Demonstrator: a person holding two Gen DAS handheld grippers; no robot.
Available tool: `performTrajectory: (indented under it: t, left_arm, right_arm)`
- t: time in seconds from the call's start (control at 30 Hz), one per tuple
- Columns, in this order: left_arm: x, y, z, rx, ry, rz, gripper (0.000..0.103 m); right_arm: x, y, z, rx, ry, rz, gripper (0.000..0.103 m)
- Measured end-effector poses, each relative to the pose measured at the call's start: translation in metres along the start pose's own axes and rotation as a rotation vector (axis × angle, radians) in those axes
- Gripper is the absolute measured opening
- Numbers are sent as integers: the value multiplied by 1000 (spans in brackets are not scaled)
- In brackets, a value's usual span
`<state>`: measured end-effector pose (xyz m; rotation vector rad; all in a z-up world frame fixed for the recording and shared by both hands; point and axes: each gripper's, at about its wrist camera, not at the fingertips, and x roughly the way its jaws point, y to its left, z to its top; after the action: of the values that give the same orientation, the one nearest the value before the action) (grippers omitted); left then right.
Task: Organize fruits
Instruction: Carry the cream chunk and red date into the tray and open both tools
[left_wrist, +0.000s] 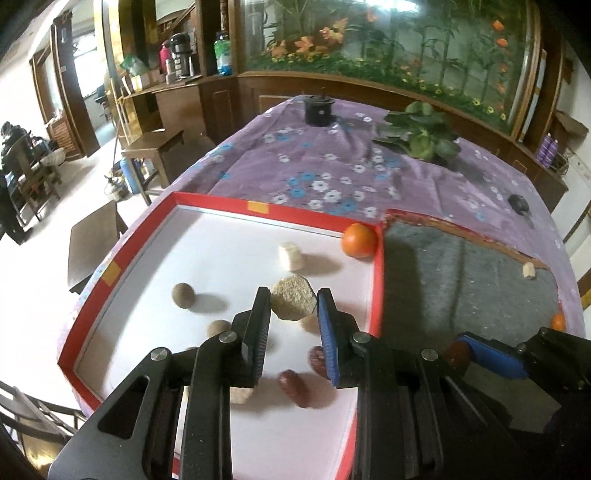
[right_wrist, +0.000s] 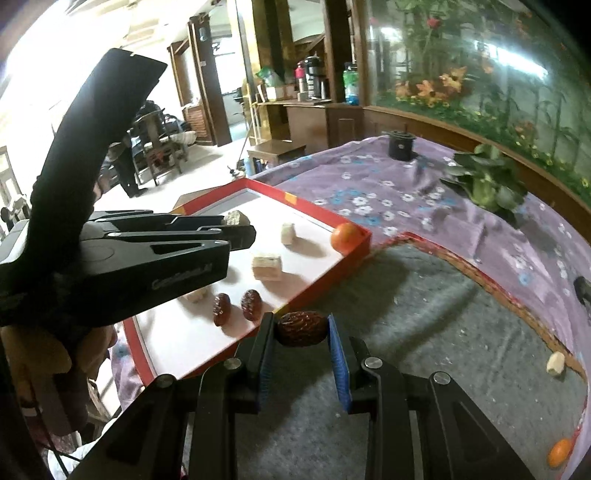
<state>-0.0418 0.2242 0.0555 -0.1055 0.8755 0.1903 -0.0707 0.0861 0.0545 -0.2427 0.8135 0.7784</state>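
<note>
My left gripper is shut on a pale hexagonal cake, held above the white floor of the red-rimmed tray. In the tray lie an orange, a pale cylinder piece, a brown ball and two red dates. My right gripper is shut on a dark red date, over the grey felt mat just right of the tray's edge. In the right wrist view the left gripper shows from the side with the cake at its tip.
On the grey mat lie a pale piece and a small orange fruit at the far right. A purple flowered cloth covers the table, with a black pot and a leafy plant at the back. Wooden cabinets stand behind.
</note>
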Motion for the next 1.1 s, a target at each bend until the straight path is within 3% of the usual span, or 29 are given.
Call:
performTrajectory:
  t: [0.33, 0.6, 0.93, 1.0, 1.07, 1.1]
  left_arm:
    - [26, 38, 14, -63, 64, 5, 25]
    - [45, 42, 17, -64, 113, -11, 25]
    - [61, 44, 12, -88, 150, 27, 25]
    - [61, 45, 11, -95, 154, 31, 32]
    - [60, 46, 11, -107, 147, 27, 52]
    - [57, 46, 10, -114, 138, 22, 55]
  right_arm:
    - [23, 18, 14, -21, 29, 54, 27]
    - [49, 40, 14, -69, 88, 120, 27]
    - [71, 52, 5, -67, 117, 184, 27]
    - [70, 52, 2, -65, 112, 191, 29]
    - [67, 52, 2, -63, 104, 199, 33]
    - [65, 51, 1, -58, 100, 205, 34]
